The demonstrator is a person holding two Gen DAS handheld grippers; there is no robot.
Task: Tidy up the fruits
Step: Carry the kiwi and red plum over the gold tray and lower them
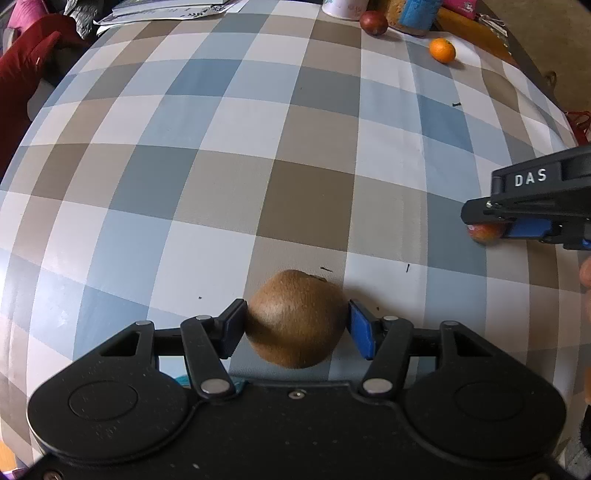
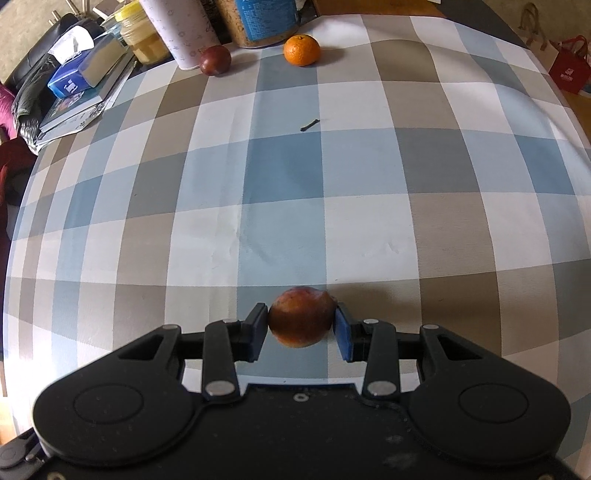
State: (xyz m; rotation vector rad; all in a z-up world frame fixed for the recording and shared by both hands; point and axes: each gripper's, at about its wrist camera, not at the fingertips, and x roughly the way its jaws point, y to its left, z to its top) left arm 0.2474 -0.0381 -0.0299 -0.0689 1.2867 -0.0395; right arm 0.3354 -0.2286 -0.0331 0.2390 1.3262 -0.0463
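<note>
Left wrist view: the left gripper [image 1: 297, 325] points down at the checked tablecloth [image 1: 236, 155] with a brown kiwi [image 1: 295, 319] between its jaws. The left pad touches the kiwi's side; the blue right pad [image 1: 360, 328] stands just clear of it, so the jaws are apart and not clamped. The kiwi sits on the cloth near the front edge of the tabletop. At the right edge of the tabletop, the right gripper [image 1: 491, 230] reaches in from the side with a reddish fruit [image 1: 485, 232] under its tip. Near the far right corner lie an orange [image 1: 442, 50] and a dark red plum [image 1: 373, 23], the plum just beside a white cup [image 1: 343, 9].

Right wrist view: the right gripper [image 2: 301, 326] points down with the reddish fruit [image 2: 302, 317] between its jaws, both pads pressed against its sides, clamped on it, near the front edge of the tabletop. At the far edge sit the orange [image 2: 301, 50] and the plum [image 2: 215, 60], well apart from the held fruit. The plum touches a tall white tube [image 2: 181, 29]. A small dark scrap [image 2: 309, 125] lies on the cloth between the orange and the gripper.
</note>
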